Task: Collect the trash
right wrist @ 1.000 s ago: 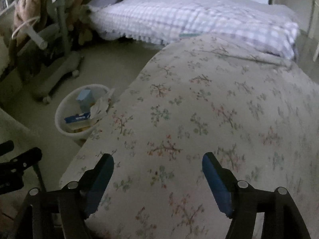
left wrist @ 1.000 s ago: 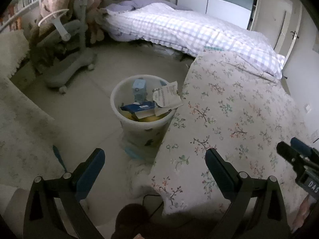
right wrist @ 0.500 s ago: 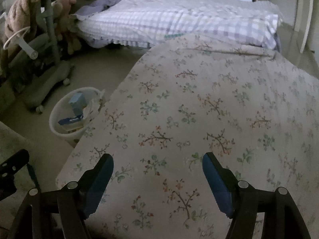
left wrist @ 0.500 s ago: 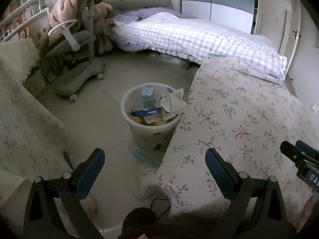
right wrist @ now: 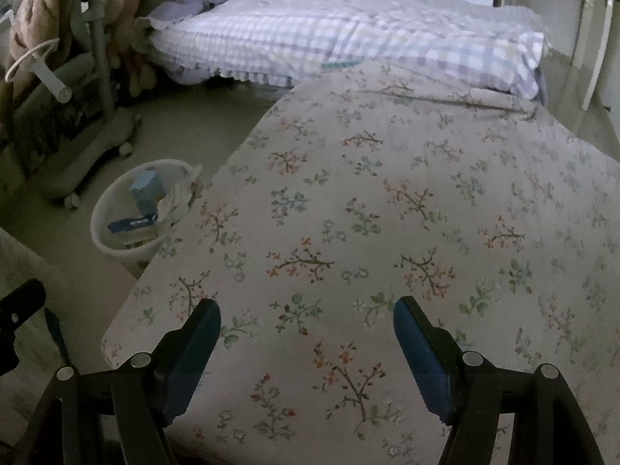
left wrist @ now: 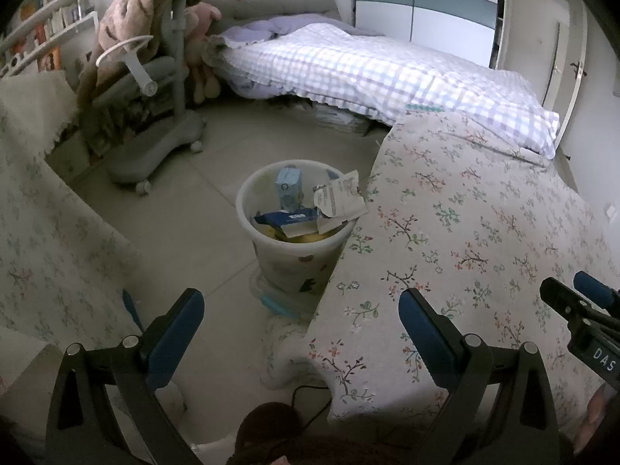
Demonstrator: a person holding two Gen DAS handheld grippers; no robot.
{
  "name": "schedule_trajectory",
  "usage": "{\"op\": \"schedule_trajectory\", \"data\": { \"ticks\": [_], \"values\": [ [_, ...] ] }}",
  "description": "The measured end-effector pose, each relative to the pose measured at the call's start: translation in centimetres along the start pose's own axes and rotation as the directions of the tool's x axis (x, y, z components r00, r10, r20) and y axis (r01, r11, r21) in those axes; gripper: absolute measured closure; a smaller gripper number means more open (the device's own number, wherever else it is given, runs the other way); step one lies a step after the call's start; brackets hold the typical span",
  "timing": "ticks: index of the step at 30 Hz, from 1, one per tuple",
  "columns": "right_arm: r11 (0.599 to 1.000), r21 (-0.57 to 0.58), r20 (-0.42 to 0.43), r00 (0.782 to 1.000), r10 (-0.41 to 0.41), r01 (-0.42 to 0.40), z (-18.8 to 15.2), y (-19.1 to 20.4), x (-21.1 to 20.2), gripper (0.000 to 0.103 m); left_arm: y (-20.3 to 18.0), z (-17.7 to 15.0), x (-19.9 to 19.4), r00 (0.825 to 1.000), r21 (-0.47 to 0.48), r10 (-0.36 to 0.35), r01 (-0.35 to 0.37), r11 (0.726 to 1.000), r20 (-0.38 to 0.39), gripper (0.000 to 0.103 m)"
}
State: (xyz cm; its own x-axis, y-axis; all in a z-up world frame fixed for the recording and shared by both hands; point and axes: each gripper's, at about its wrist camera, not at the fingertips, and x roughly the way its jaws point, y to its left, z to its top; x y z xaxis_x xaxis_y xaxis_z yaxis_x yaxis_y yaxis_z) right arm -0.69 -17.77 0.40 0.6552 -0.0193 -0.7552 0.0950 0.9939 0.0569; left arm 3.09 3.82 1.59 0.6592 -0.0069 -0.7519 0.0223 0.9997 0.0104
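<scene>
My left gripper [left wrist: 300, 316] hangs with its blue-padded fingers spread wide and nothing between them, above the floor and the near edge of the floral-covered table [left wrist: 465, 232]. My right gripper [right wrist: 306, 323] is likewise spread apart and empty, hovering over that floral cloth. Just ahead of my left, the white trash bin [left wrist: 271, 263] stands on the floor touching the table's edge, holding a blue carton [left wrist: 288, 186], a dark blue box [left wrist: 290, 219] and a crumpled paper [left wrist: 341, 199]. Beyond lies the checked bed [left wrist: 368, 73].

The floral cloth [right wrist: 387, 232] hides the trash bin's [right wrist: 101, 232] near side.
</scene>
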Motion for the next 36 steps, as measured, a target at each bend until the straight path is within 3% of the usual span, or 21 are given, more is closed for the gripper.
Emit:
{"op": "schedule_trajectory", "data": {
  "ticks": [36],
  "values": [
    [1.000, 0.003, 0.001, 1.000, 0.008, -0.008, 0.00, 0.22, -0.15, 0.026, -0.34, -0.33, -0.12, 1.000, 0.007, 0.028, -0.028, 1.000, 0.002, 0.001]
  ]
}}
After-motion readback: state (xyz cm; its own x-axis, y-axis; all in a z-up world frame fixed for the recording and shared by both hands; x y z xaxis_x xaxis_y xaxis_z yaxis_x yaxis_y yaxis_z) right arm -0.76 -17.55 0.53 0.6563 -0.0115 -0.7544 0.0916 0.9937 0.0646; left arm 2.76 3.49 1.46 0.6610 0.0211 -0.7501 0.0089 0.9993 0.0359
